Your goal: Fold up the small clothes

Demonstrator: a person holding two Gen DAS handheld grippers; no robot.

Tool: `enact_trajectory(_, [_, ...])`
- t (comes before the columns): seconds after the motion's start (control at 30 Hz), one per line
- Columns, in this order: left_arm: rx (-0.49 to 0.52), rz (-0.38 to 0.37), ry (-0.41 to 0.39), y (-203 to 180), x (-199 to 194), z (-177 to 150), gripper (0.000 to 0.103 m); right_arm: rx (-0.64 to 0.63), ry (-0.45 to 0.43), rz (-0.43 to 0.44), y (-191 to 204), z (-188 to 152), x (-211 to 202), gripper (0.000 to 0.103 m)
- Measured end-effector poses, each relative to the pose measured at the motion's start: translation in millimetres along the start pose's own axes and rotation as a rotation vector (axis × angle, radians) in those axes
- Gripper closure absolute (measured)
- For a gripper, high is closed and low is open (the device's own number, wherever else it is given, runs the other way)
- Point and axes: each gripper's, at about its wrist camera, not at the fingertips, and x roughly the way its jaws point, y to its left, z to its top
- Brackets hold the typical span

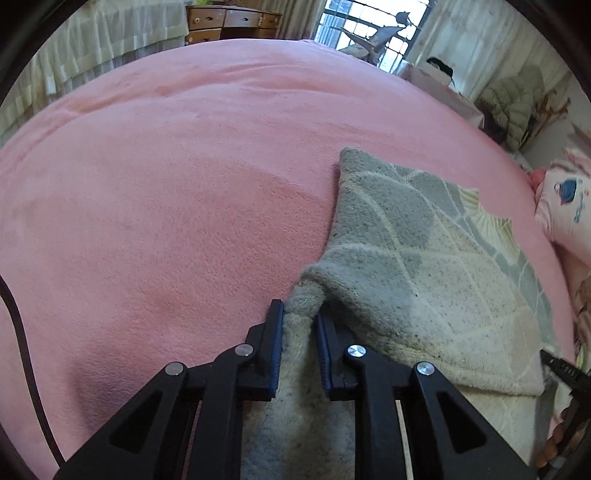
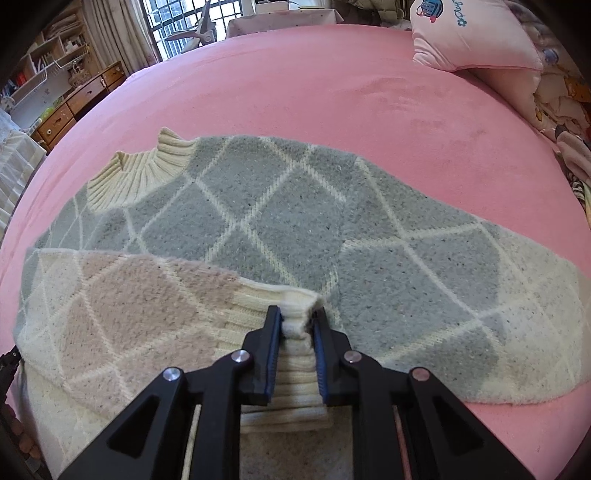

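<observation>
A small grey and cream diamond-pattern sweater (image 2: 280,221) lies spread on the pink bed (image 2: 295,81), ribbed collar (image 2: 136,173) at the far left. One sleeve (image 2: 122,306) is folded across the body. My right gripper (image 2: 297,321) is shut on that sleeve's ribbed cuff (image 2: 295,306). In the left wrist view the sweater (image 1: 417,266) lies to the right, and my left gripper (image 1: 300,314) is shut on a bunched edge of it (image 1: 303,295). The right gripper's black tip (image 1: 561,369) shows at the right edge.
A pink pillow (image 2: 472,33) and a pile of patterned clothes (image 2: 565,92) lie at the bed's far right. A wooden dresser (image 1: 232,24) and a barred window (image 1: 373,22) stand beyond the bed. A dark cable (image 1: 22,332) hangs at the left.
</observation>
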Motion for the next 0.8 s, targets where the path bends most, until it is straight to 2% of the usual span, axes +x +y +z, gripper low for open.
enact_trajectory(0.07, [0.071,0.057,0.003,-10,-8,0,0.074,-0.015,-0.002,-0.024,2,0,-7,0.073])
enact_trajectory(0.13, [0.130,0.132,-0.021,-19,-23,0,0.046,-0.025,-0.010,-0.043,3,-1,-18,0.066])
enact_trajectory(0.23, [0.183,0.197,-0.088,-25,-53,0,0.024,-0.035,-0.055,-0.071,2,-10,-46,0.057])
enact_trajectory(0.33, [0.211,0.215,-0.109,-30,-81,-2,0.023,-0.043,-0.074,-0.068,0,-23,-69,0.056])
enact_trajectory(0.57, [0.191,0.130,-0.079,-45,-132,-10,0.023,-0.087,-0.104,-0.048,1,-67,-131,0.056])
enact_trajectory(0.8, [0.224,0.052,-0.081,-74,-191,-41,0.021,-0.092,-0.157,-0.001,-8,-127,-199,0.056])
